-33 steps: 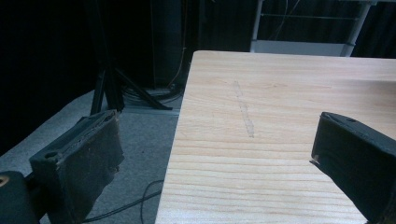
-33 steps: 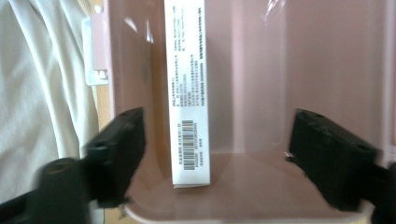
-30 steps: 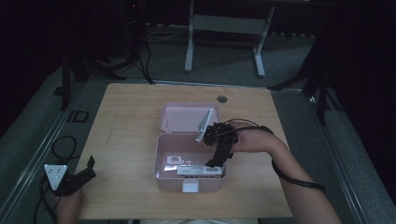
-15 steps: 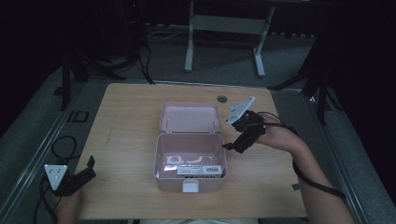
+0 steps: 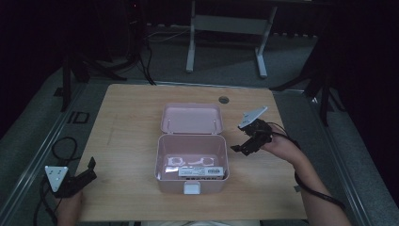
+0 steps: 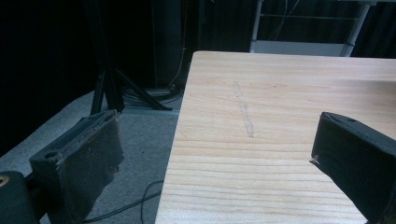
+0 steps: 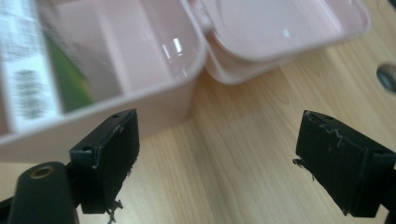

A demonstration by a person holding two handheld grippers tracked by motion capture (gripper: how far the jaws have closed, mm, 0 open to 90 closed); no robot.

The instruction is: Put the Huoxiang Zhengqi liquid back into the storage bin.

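A pink box (image 5: 160, 155) stands open in the middle of the wooden table (image 5: 127, 127), its lid (image 5: 191, 118) laid back flat behind it. Inside lies a white labelled packet (image 5: 195, 172) with a green side (image 7: 65, 79). My right gripper (image 5: 243, 145) hovers just right of the box, open and holding nothing; in the right gripper view (image 7: 215, 163) the box wall (image 7: 154, 105) and lid (image 7: 280, 28) lie ahead of the jaws. My left gripper (image 5: 87, 170) rests open at the table's front left corner, with bare wood (image 6: 261, 154) between its jaws (image 6: 215, 163).
A round cable hole (image 5: 223, 100) sits in the table behind the box. Beyond the table stand a desk frame (image 5: 226, 28) and dark tripod legs (image 5: 89, 66). Cables (image 5: 61, 146) lie on the grey floor at the left.
My right gripper has lifted out of the box and drawn away to the right, open and with nothing in it. The packet stays in the box. The left gripper has not moved.
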